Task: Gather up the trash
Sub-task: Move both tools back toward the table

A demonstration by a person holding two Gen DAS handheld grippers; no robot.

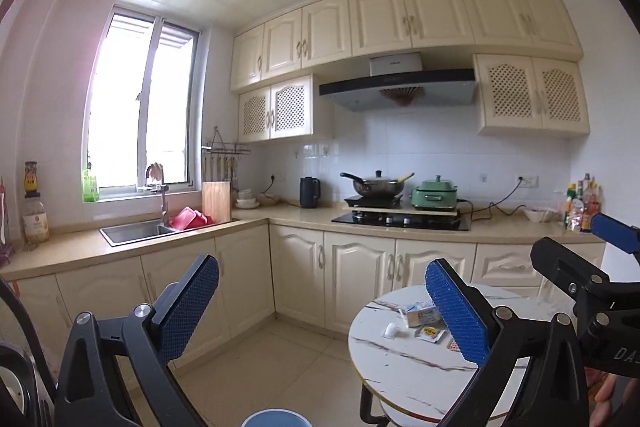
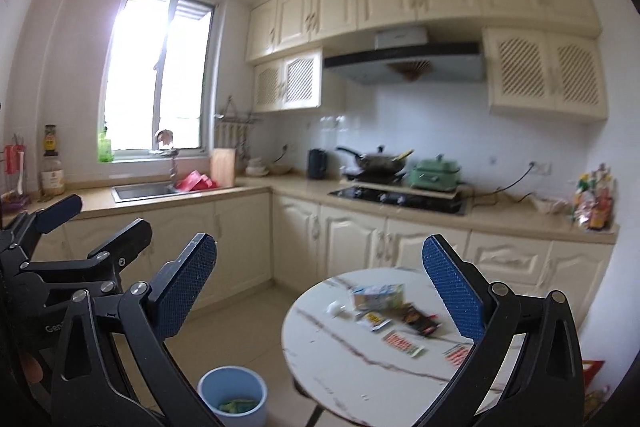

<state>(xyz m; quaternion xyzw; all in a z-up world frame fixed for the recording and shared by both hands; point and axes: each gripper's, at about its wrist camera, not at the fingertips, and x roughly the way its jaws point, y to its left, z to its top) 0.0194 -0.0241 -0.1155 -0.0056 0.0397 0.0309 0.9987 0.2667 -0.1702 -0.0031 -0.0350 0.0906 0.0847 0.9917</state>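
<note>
Both claws, left (image 1: 322,311) and right (image 2: 320,291), are gaping wide and empty, facing wrappers (image 2: 402,341) littering the tabletop (image 2: 360,379); next is picking one for the bin (image 2: 232,387) beside it.

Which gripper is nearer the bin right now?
Left, judging roughly. The bin sits on the floor just below the left gripper; the right gripper hangs further right, over the table.
</note>
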